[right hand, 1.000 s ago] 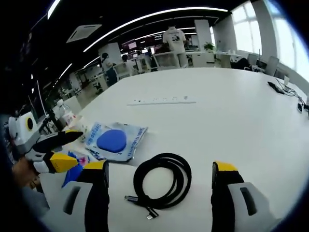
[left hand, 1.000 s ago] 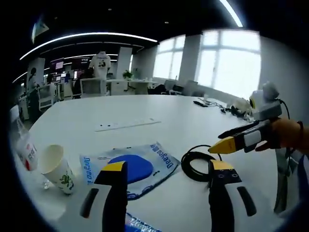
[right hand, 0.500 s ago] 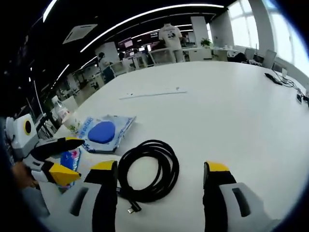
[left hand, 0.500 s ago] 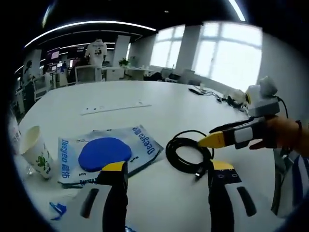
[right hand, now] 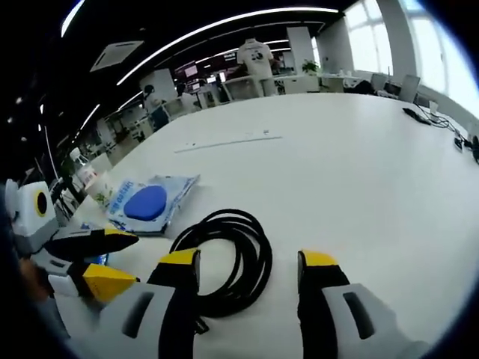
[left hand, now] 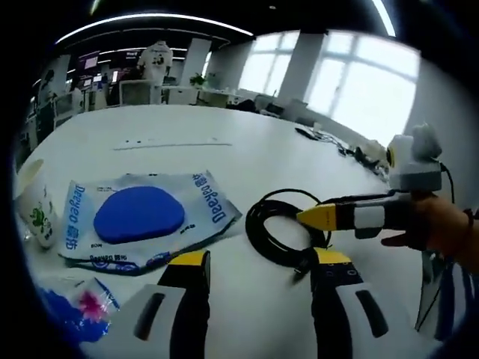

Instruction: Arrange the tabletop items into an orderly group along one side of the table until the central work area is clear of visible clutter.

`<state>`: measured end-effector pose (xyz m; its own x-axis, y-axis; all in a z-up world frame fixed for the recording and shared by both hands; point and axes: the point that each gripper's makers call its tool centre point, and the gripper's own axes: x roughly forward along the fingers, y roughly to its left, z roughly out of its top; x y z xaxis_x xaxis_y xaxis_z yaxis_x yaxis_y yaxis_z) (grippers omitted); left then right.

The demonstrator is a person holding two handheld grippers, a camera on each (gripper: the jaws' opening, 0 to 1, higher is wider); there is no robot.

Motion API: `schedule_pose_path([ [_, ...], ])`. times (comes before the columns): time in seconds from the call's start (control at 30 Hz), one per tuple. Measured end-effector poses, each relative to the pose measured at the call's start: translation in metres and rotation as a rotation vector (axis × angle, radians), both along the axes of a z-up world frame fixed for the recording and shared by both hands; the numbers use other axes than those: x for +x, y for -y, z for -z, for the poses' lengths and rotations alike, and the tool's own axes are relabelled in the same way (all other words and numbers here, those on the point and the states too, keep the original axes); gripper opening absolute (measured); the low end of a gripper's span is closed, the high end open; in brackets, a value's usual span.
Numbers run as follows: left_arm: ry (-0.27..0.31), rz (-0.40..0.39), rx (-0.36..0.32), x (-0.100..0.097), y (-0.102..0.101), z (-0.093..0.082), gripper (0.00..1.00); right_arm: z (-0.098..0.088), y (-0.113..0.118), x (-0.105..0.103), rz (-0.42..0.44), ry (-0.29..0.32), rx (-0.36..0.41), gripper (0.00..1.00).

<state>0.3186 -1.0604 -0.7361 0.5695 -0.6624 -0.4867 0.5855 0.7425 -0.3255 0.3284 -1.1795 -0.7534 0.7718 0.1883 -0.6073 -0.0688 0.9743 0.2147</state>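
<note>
The right hand-held gripper [right hand: 243,273] stands spread, its jaws apart with nothing between them, low over the white surface [right hand: 359,164]; the cable [right hand: 224,258], a black coil, lies just ahead of it, its near loop reaching in between the jaw tips but not pinched; the left hand-held gripper [left hand: 258,263] is likewise spread and holds nothing, the same coil just ahead and to its right; the pouch [left hand: 142,221], a flat packet with a blue disc, lies ahead to the left of the left hand-held gripper, flat on the surface; beyond it on the far left stands a paper cup [left hand: 34,217], upright; a smaller wrapper [left hand: 71,310], blue with pink, lies near the left jaw at the edge of the left gripper view; a long white strip [right hand: 228,140] lies well ahead, apart from the rest. Judgement: the task stands early; cable, pouch, wrapper and cup remain spread loosely across the near part of the surface, not drawn into a line along one side; the cable appears to be the item in hand, with the grasp not yet made; everything else is left to do.
</note>
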Motion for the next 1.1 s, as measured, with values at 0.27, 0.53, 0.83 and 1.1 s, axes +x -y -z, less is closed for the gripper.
schedule_pose_path([
  [0.27,-0.054,-0.054,-0.065,0.004,0.012,0.005,0.43,0.006,-0.004,-0.001,0.008,-0.019,-0.082,0.4],
  [0.53,-0.1,-0.101,-0.13,0.007,0.023,0.009,0.38,0.013,-0.002,-0.002,0.045,-0.036,-0.109,0.3],
  [0.83,-0.126,-0.113,-0.154,0.003,0.034,0.013,0.26,0.013,-0.002,-0.003,0.091,-0.033,-0.106,0.23],
  [1.1,-0.136,-0.127,-0.119,0.002,0.031,0.02,0.18,0.014,0.002,-0.012,0.179,-0.07,-0.079,0.16],
])
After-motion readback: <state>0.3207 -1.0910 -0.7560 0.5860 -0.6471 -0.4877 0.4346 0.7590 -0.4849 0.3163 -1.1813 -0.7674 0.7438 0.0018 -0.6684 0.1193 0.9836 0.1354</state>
